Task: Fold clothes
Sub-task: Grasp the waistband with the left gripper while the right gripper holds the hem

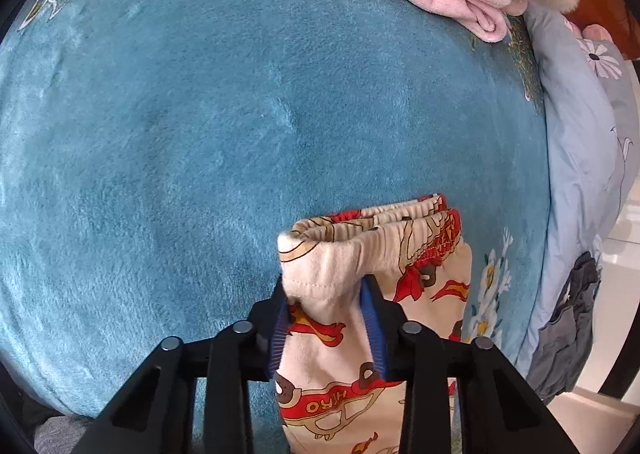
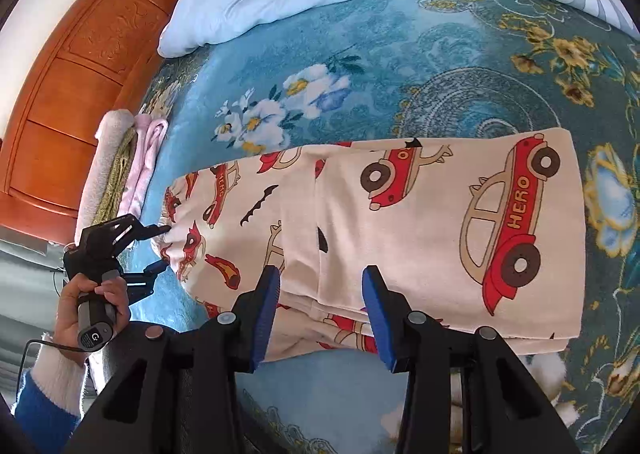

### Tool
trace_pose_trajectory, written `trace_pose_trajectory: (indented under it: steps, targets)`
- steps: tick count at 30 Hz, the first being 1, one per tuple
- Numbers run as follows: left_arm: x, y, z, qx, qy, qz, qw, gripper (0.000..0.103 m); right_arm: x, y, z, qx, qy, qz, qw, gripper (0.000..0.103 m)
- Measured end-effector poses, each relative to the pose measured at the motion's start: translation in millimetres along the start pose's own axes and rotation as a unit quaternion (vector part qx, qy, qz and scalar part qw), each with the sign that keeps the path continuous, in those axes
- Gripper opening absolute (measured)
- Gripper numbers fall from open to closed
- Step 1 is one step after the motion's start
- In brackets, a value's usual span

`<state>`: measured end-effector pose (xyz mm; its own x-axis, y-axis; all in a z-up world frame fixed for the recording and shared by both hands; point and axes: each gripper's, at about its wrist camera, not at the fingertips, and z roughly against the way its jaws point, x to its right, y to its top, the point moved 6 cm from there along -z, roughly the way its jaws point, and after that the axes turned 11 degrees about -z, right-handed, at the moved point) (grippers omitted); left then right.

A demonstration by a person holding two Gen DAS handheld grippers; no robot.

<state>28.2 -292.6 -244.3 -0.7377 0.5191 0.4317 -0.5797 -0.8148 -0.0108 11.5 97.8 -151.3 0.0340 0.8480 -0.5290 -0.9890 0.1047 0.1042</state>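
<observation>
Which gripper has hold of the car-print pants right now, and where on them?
The left gripper is shut on the car-print pants just below the elastic waistband. The right gripper stands open over the folded legs, gripping nothing.

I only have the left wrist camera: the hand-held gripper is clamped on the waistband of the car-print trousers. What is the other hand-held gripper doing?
Observer: The right hand-held gripper is open above the near edge of the trousers, its pads pressing on nothing.
Operator: How do the trousers lie?
Observer: Flat across the blue blanket, in layers, from the waistband at the left to a straight end at the right.
Operator: Who holds my side?
Observer: A hand with a white cuff grips the handle of the left hand-held gripper.
</observation>
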Motion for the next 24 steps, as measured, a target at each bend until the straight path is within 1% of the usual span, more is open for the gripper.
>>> trace_pose_trajectory:
  steps: [1,2,4,5,6,7,8,9,11,12,13,14,15,18,19,20,21,22,24]
  targets:
    - [4.9,-1.1,1.1,0.001,-0.011,-0.011,0.9999,0.012,2.0,0.4,1.0,0.001,0.001,-0.002,1.0,0.044]
    - [11.2,-2.5,3.4,0.006,-0.022,-0.027,0.9994,0.011,4.0,0.7,2.0,0.001,0.002,-0.004,1.0,0.044]
    - [29.1,-6.6,12.8,0.03,-0.045,-0.073,0.9959,0.01,8.1,1.3,4.0,0.003,0.005,-0.008,1.0,0.044]
    - [41.4,-11.5,19.0,0.045,-0.054,-0.106,0.9919,0.01,10.1,1.6,5.0,0.004,0.006,-0.01,1.0,0.044]
    - [55.8,-18.7,25.8,0.062,-0.061,-0.147,0.9854,0.01,12.1,2.0,6.1,0.004,0.007,-0.012,1.0,0.044]
    - [70.2,-26.1,32.6,0.078,-0.068,-0.187,0.9769,0.01,15.0,3.4,7.7,0.007,0.009,-0.017,1.0,0.044]
    - [85.9,-33.1,39.4,0.095,-0.077,-0.228,0.9658,0.01,18.0,5.1,9.5,0.01,0.011,-0.023,1.0,0.044]
    - [102.3,-42.9,46.9,0.111,-0.095,-0.269,0.952,0.01,21.3,7.1,11.5,0.012,0.013,-0.03,0.999,0.044]
    - [130.2,-75.0,63.6,0.133,-0.14,-0.337,0.9217,0.009,27.8,11.6,16.5,0.018,0.017,-0.044,0.999,0.044]
    - [142.4,-93.6,68.5,0.132,-0.168,-0.36,0.9081,0.009,30.8,14.1,19.8,0.022,0.02,-0.049,0.998,0.044]
    - [156.8,-115.6,70.8,0.125,-0.197,-0.384,0.8935,0.009,33.7,16.4,23.4,0.028,0.021,-0.052,0.998,0.044]
    - [172.7,-139.4,70.9,0.112,-0.217,-0.412,0.8778,0.009,37.6,18.6,26.6,0.034,0.019,-0.054,0.998,0.044]
    - [190.9,-162.5,68.2,0.093,-0.225,-0.445,0.8617,0.009,41.7,20.7,29.7,0.04,0.015,-0.056,0.998,0.044]
    - [227.2,-244.6,50.4,0.031,-0.224,-0.542,0.8091,0.01,60.0,26.7,38.7,0.052,0.006,-0.077,0.996,0.044]
    - [233.8,-265.9,41.9,0.011,-0.216,-0.566,0.7958,0.01,67.0,27.6,42.0,0.058,0.002,-0.086,0.995,0.044]
    - [237.8,-284.6,32.6,-0.007,-0.206,-0.585,0.7841,0.01,74.2,27.7,45.7,0.062,-0.004,-0.095,0.994,0.044]
    - [238.0,-299.4,21.8,-0.022,-0.194,-0.6,0.776,0.01,81.1,27.5,49.4,0.067,-0.008,-0.102,0.992,0.044]
    - [236.0,-311.6,12.3,-0.035,-0.182,-0.61,0.7701,0.01,87.9,27.4,53.0,0.071,-0.012,-0.11,0.991,0.044]
    - [225.3,-326.6,-1.5,-0.06,-0.16,-0.617,0.7681,0.01,101.0,25.2,60.1,0.08,-0.016,-0.125,0.989,0.044]
